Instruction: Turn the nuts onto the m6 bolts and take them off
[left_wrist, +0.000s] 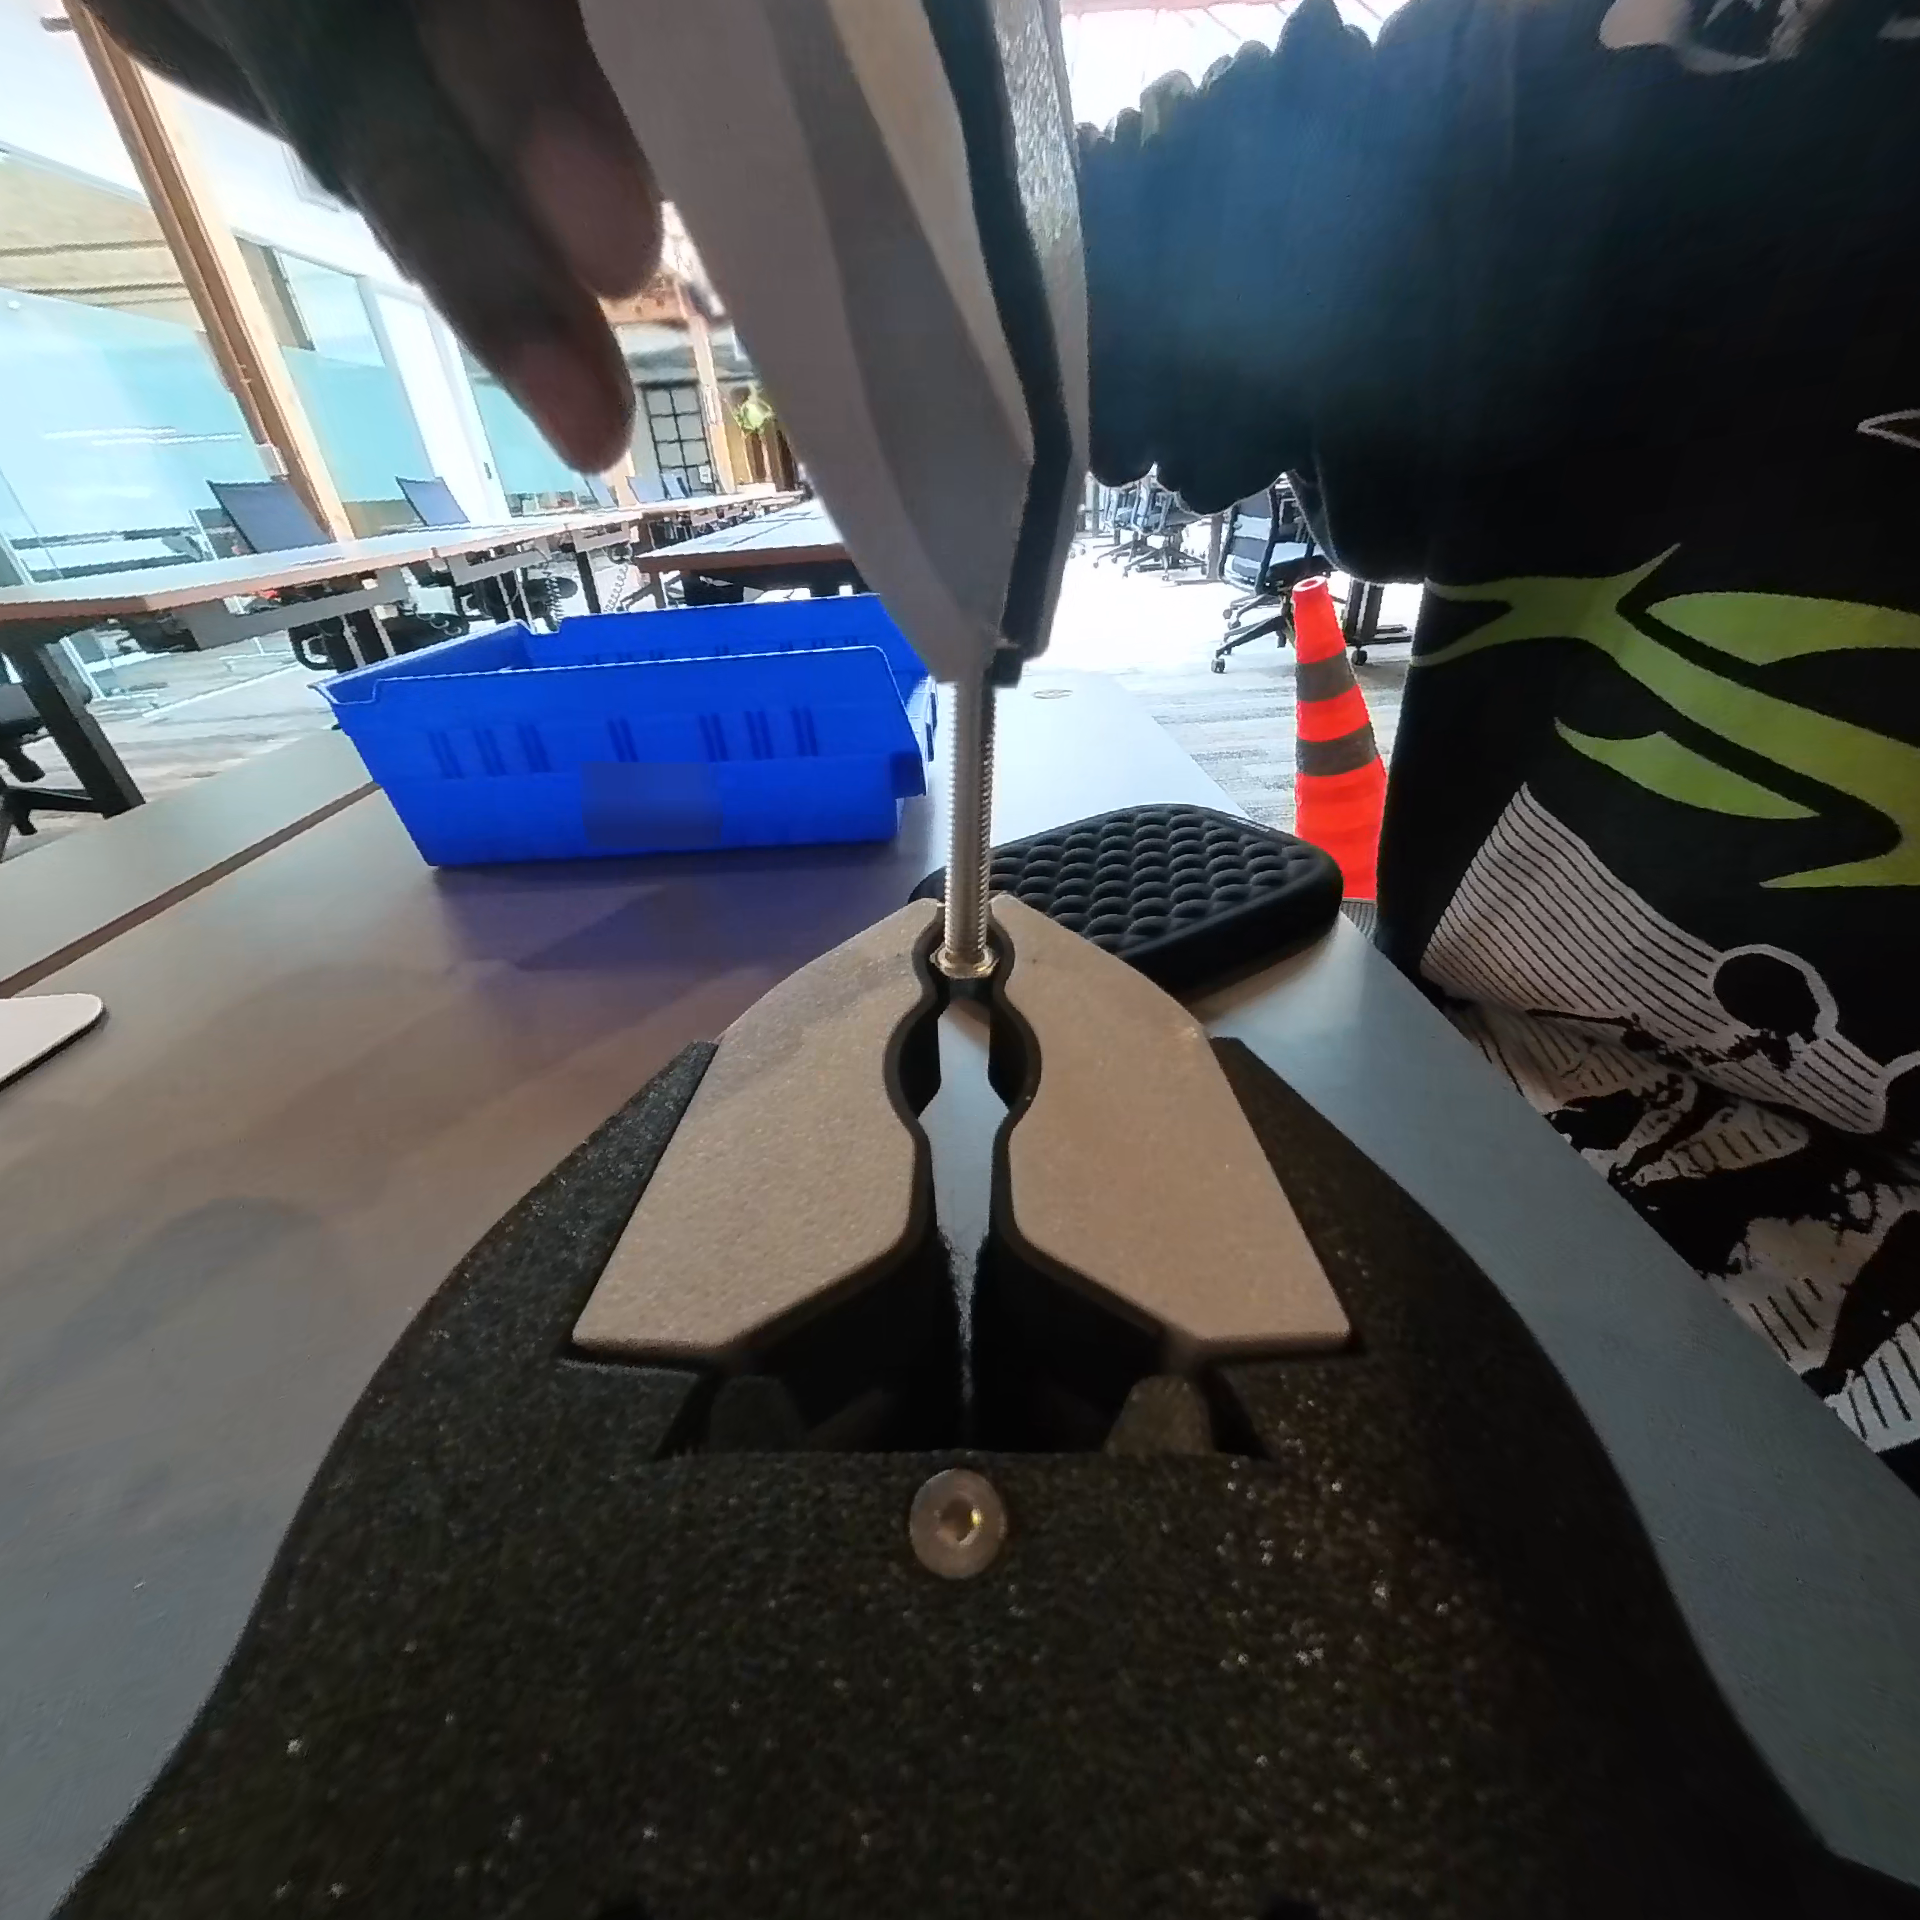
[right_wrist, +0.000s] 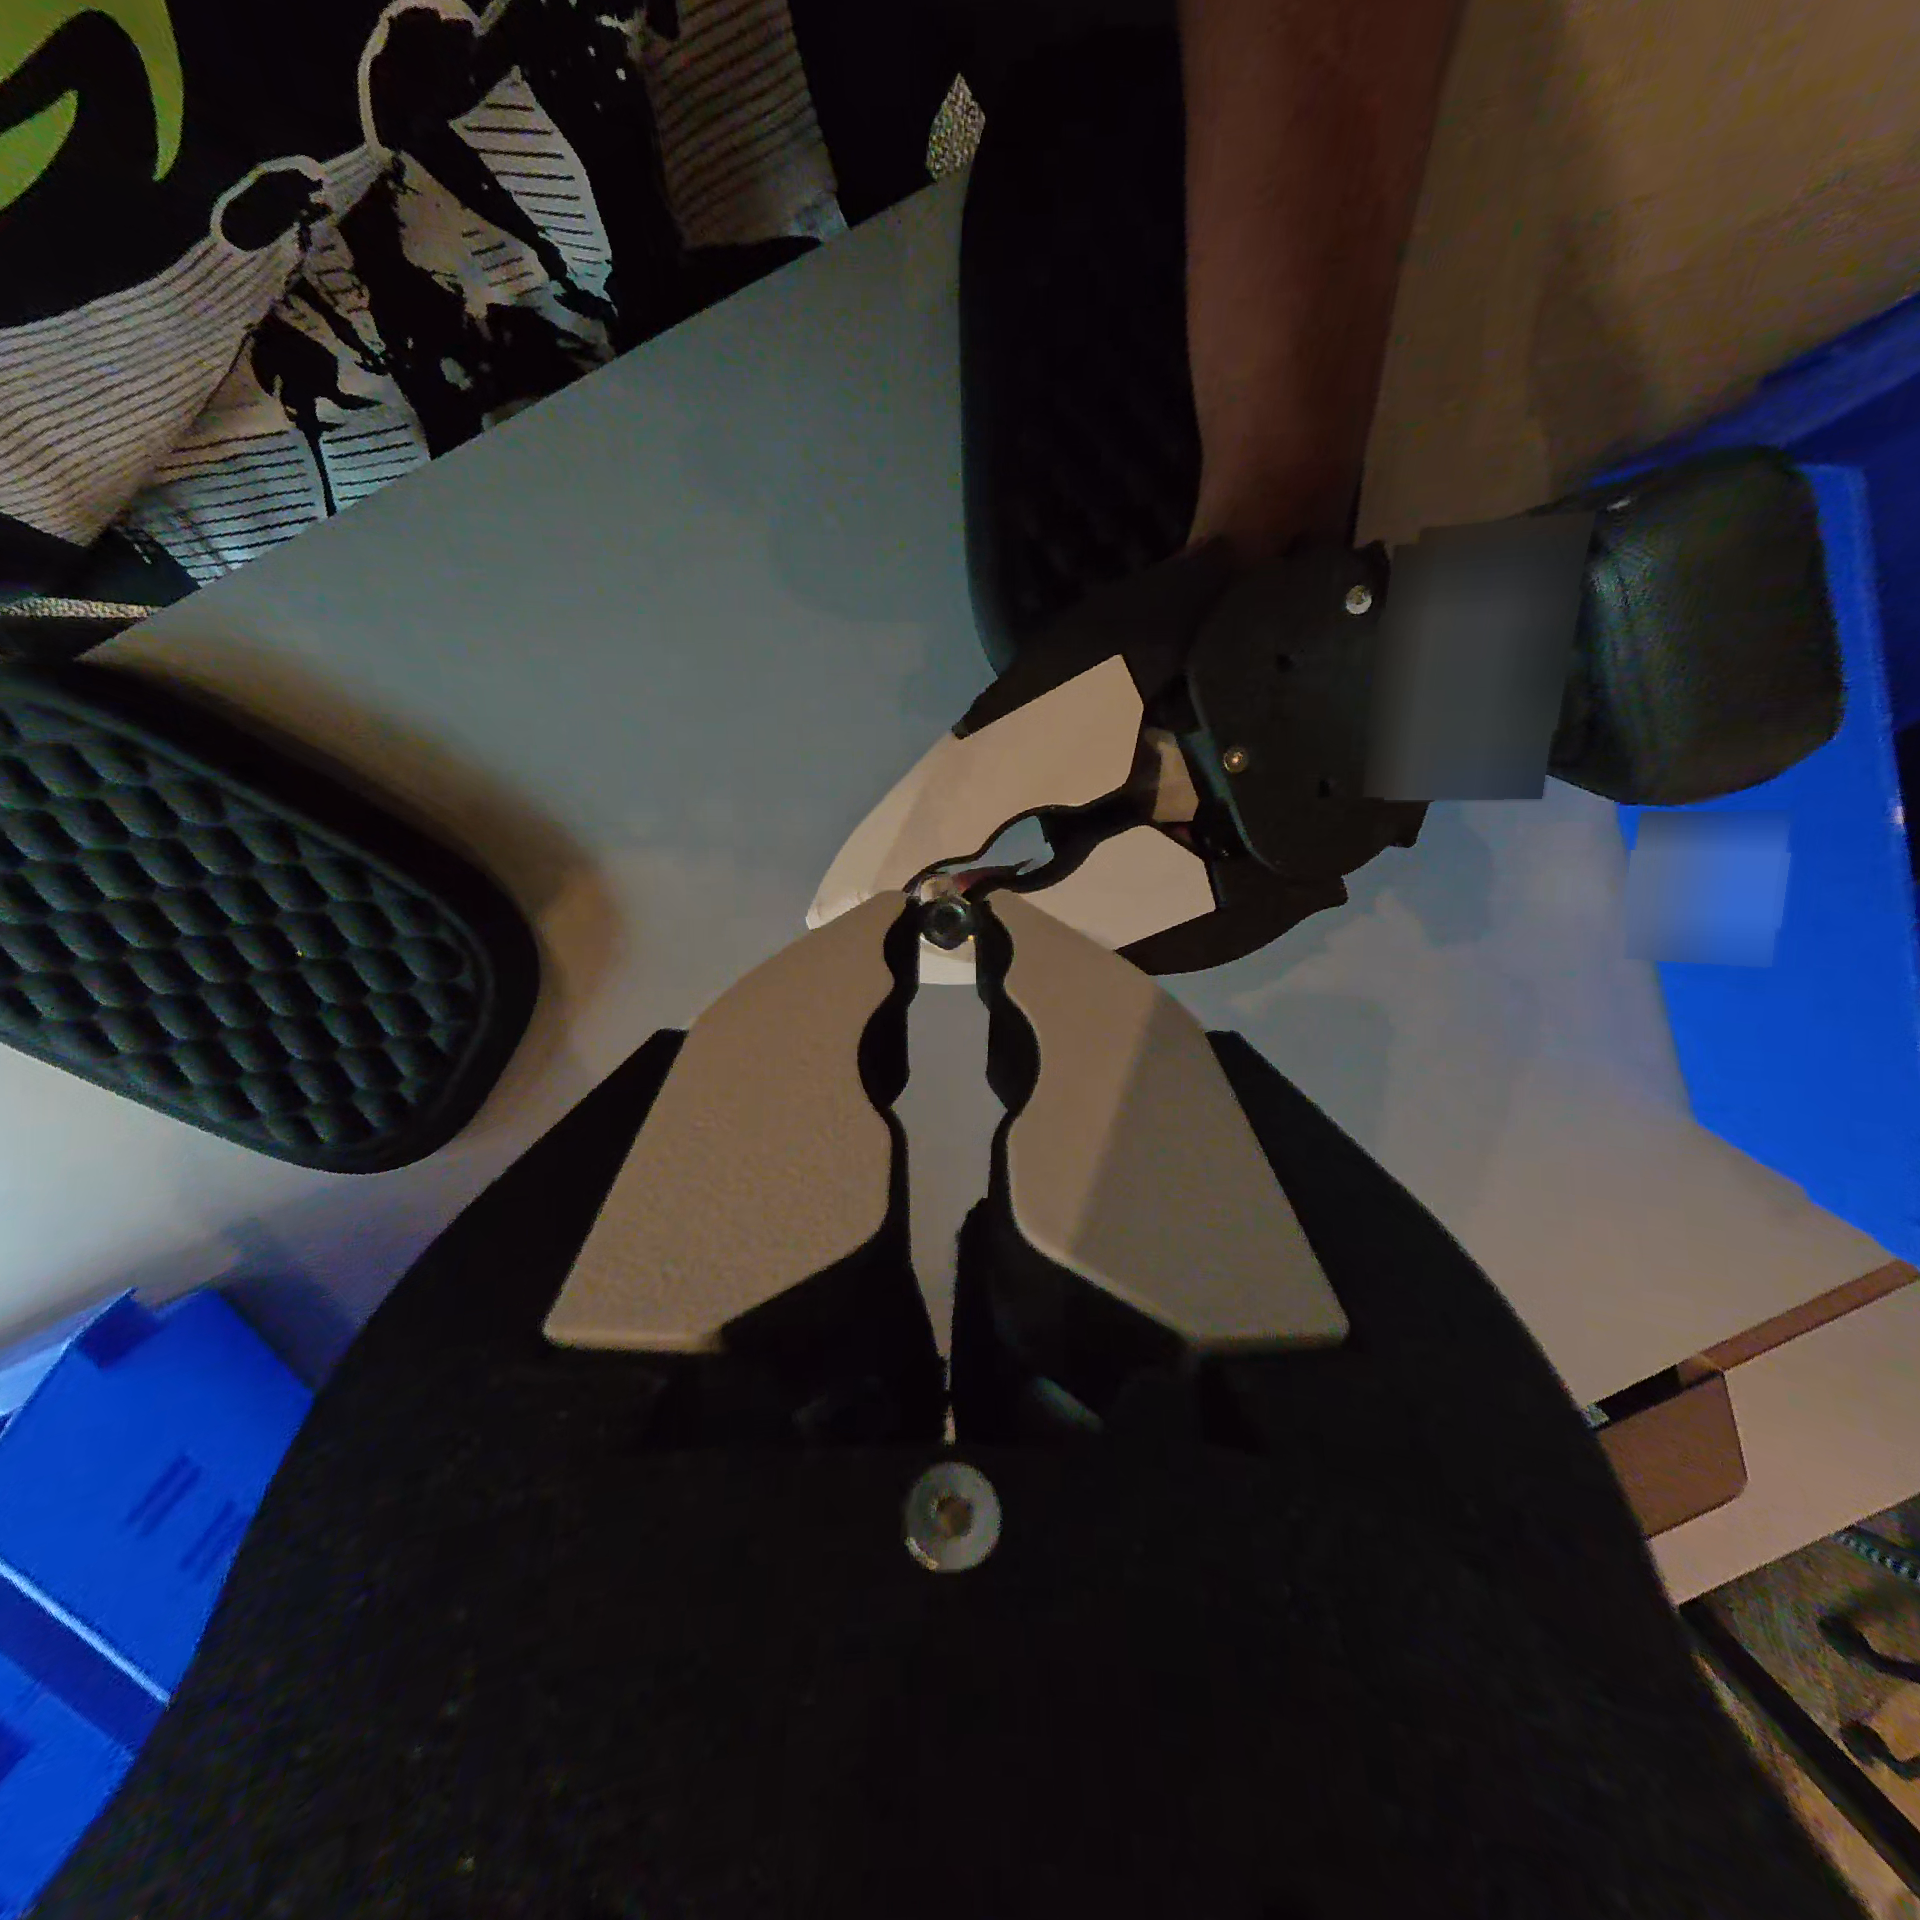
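Left claw is nearly closed for me, its two grey fingers pinching a small silver nut right at the tips; a threaded m6 bolt stands upright out of that nut, rising straight above the claw; up there the right claw has the bolt's upper end between its own tips, reaching down from overhead with a person's hand behind it; switching to the right wrist view, I look down the bolt end-on; right claw's tips are narrowly parted around the bolt's round head, the black pads close against it on both sides; just beyond those tips the left claw comes in from the right, fingers almost together on the nut below; off to the left claw's far left sits a blue bin on the grey table; a black honeycomb pad lies just past the tips to the right; an orange cone stands farther off on the floor beyond that.
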